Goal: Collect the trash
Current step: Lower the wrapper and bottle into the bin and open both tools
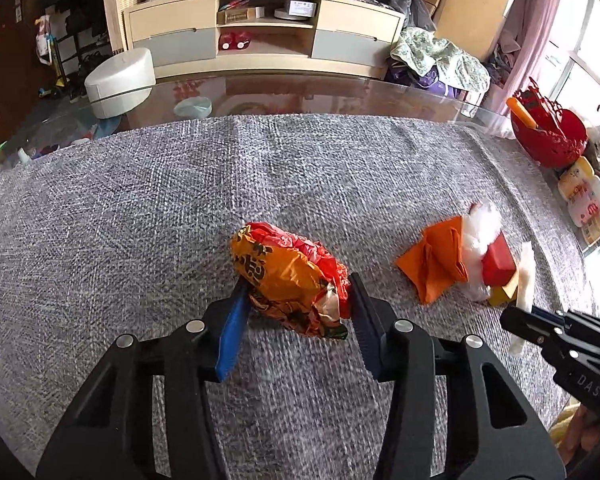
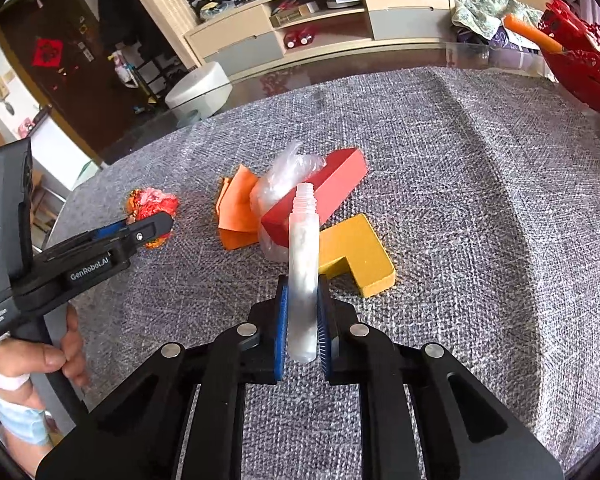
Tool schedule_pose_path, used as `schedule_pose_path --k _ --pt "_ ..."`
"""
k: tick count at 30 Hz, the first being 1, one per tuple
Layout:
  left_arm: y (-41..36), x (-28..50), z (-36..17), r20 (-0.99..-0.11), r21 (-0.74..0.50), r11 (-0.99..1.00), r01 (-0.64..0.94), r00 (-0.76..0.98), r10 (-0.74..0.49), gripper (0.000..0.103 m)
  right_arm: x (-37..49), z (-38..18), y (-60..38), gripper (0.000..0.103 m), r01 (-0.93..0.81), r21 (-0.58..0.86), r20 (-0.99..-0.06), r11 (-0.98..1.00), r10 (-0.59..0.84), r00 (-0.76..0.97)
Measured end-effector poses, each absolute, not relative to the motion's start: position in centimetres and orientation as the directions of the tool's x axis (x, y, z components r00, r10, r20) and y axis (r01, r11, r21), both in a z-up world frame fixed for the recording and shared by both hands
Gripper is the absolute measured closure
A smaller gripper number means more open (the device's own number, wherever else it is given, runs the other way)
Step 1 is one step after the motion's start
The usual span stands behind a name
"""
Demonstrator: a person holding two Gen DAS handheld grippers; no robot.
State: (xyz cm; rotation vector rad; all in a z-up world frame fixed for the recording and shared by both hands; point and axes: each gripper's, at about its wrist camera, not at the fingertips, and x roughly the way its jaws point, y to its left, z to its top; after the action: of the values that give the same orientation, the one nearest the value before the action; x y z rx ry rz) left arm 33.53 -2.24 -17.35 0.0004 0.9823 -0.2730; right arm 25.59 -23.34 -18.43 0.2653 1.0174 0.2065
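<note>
Toward the table's near edge, the left gripper [image 1: 296, 300] is straddling the crumpled wrapper [image 1: 288, 276], pads touching its flanks, while the right gripper [image 2: 303, 316] is clamping the clear tube [image 2: 303, 276], long axis pointing away.

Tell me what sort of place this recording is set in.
Most likely a lived-in home living room: a low media cabinet with open shelves against the far wall, a glass-topped table under a grey cloth, and heaped clothes beside a curtained window.
</note>
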Motion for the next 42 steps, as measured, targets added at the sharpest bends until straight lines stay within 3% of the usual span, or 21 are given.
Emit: schedule_pose_path --k 26,42 --pt "-4.2 12.5 -9.7 -0.762 -0.112 0.943 0.314 0.582 -0.284 0.058 11.8 -11.7 -23.2 0.088 -0.120 0.244 -0.770 0.962 0.268 0.579" --pt "-5.0 3.6 -18.1 -0.849 -0.159 0.932 0.324 0.437 -0.297 0.058 5.0 -17.3 -22.7 0.088 -0.090 0.283 -0.830 0.955 0.290 0.477"
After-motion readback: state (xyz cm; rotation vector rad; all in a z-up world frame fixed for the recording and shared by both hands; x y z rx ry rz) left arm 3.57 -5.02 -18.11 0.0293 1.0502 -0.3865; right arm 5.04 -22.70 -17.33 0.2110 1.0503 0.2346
